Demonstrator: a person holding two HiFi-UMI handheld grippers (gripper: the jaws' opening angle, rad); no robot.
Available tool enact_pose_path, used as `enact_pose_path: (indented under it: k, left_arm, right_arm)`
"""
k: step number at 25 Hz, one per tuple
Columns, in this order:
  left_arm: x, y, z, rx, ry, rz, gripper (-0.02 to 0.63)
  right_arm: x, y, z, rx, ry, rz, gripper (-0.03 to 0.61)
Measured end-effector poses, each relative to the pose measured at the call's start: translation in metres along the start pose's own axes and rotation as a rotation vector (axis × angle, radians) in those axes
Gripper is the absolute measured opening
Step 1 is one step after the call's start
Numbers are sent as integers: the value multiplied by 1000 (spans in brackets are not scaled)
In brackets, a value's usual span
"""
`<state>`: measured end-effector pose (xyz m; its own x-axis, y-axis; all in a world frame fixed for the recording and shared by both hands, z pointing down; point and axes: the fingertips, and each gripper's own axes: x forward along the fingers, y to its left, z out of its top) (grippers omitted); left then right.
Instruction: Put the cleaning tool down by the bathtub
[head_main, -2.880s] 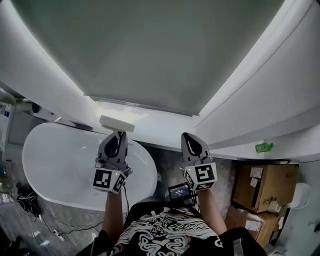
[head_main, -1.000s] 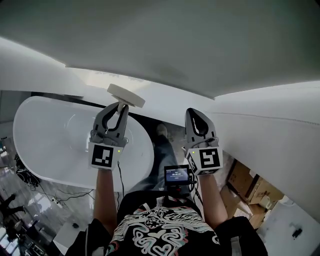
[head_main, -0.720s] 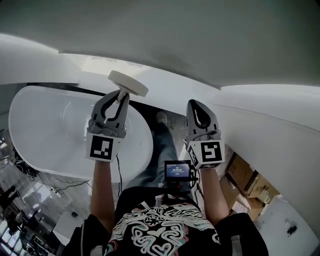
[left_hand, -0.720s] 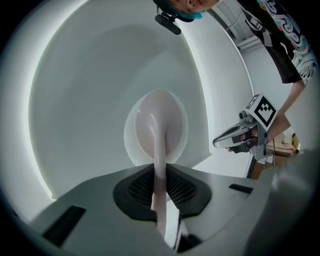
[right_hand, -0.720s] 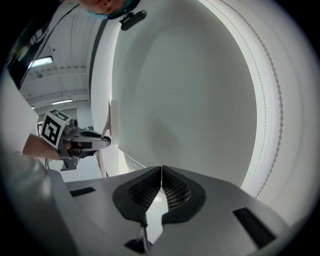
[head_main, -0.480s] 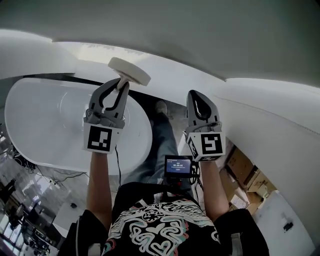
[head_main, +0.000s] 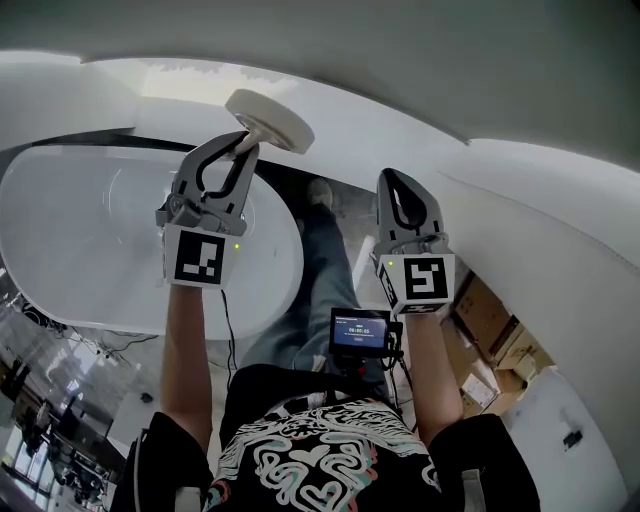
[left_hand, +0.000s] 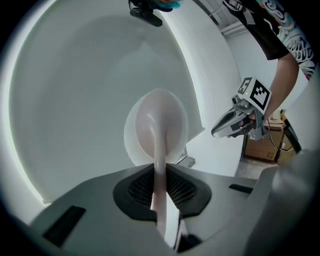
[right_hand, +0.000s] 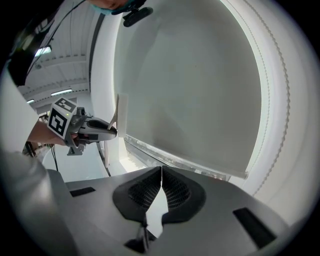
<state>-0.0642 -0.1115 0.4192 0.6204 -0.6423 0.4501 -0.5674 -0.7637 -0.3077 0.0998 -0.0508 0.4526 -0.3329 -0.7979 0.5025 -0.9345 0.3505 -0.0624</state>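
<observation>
Closest in, the person's black shirt with white swirl print (head_main: 320, 460) filled the bottom of the head view. A small black screen device (head_main: 360, 330) sat at the chest, right of the white oval freestanding bathtub (head_main: 70, 250). And out went both arms! The grey left gripper (head_main: 243, 148) reached over the bathtub's right end. Its jaws were clamped on the thin pale handle of the cleaning tool, a white round-headed scrubber (head_main: 270, 120). The left gripper view showed that handle pinched between the black mesh pads (left_hand: 137, 187), with the disc head standing out past the jaw tips. So the tool was up in the grip, its head just beyond the bathtub's far right rim; whether it touched the white surface there could not be told. A blue-jeans leg (head_main: 320, 270) stood just right of the bathtub. Further right hung the grey right gripper (head_main: 392, 182), jaws pressed together on nothing. Brown cardboard boxes (head_main: 490, 320) lay well right of the bathtub
</observation>
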Motion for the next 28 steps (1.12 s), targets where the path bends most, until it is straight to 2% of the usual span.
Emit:
enact_pose_path:
  k: [8, 15, 20, 28]
  left_arm:
    - [21, -22, -38, 37, 67, -51, 50]
    - [51, -41, -72, 158, 131, -124, 50]
    - [68, -45, -91, 170, 141, -159, 50]
    - [84, -63, -131, 229, 201, -221, 49]
  right_arm:
    - [11, -4, -28, -27, 18, 8, 28]
    - [28, -6, -48, -29, 25, 17, 28]
    - [43, -3, -59, -51, 32, 40, 28]
    - [66, -10, -90, -92, 51, 8, 28]
